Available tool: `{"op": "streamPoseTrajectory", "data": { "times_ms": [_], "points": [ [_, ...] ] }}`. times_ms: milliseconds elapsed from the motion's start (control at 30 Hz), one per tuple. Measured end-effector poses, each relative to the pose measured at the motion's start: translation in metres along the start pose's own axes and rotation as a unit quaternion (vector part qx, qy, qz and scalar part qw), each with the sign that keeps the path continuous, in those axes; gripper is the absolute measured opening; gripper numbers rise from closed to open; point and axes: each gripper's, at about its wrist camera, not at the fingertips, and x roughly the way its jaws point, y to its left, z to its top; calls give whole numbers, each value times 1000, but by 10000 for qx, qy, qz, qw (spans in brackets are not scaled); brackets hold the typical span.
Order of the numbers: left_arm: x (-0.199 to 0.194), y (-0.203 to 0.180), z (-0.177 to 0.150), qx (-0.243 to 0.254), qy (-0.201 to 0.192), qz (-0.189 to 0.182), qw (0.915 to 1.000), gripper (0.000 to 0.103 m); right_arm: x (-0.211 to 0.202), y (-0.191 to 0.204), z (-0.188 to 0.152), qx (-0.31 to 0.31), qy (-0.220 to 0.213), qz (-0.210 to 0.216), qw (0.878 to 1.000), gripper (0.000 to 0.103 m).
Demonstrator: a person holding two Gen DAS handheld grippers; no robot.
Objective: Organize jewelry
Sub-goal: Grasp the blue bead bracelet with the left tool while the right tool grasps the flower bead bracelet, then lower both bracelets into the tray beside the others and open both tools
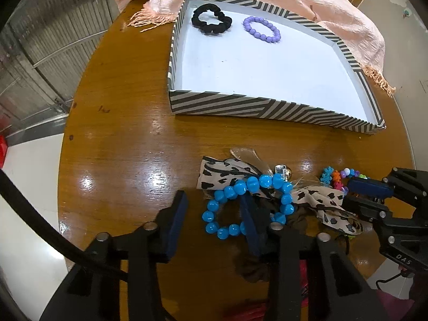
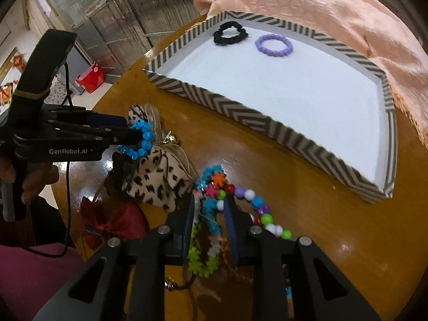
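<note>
Risk: the blue bead bracelet (image 1: 247,206) lies on the leopard-print bow (image 1: 267,187) and a brown scrunchie (image 1: 254,267); judged from this overlap, a lift could drag the fabric along or let the beads slip off a single finger.
Cause: the left gripper (image 1: 216,222) has one finger inside the bracelet's ring and the other outside it, lower centre of the left view.
Left gripper state: spread, nothing pinched.
Right gripper (image 2: 211,222) state: jaws apart, straddling the multicoloured bead strand (image 2: 240,203); whether the pads touch it cannot be told.
Bracelet position: lower centre of the left view, on the wooden table (image 1: 120,133), well apart from the striped tray (image 1: 240,107).
Tray contents: black scrunchie (image 1: 211,18) and purple bracelet (image 1: 262,29), upper centre, near the far wall.
</note>
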Motion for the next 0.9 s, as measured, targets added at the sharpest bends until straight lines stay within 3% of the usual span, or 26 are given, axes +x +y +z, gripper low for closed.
{"op": "streamPoseTrajectory", "data": {
  "times_ms": [200, 300, 367, 900],
  "points": [
    [0, 7, 0, -188, 47, -173, 9997, 9, 17, 4, 7, -260, 185, -292, 9991, 22],
    [-3, 9, -2, -259, 73, -266, 9993, 7, 17, -1, 5, -100, 96, -92, 9999, 12],
    [-9, 10, -4, -241, 31, -291, 9993, 0, 13, -4, 4, -32, 54, -29, 10000, 6],
    [-77, -2, 2, 83, -629, -482, 9968, 0, -73, -3, 13, 99, -830, 334, 9959, 6]
  ]
}}
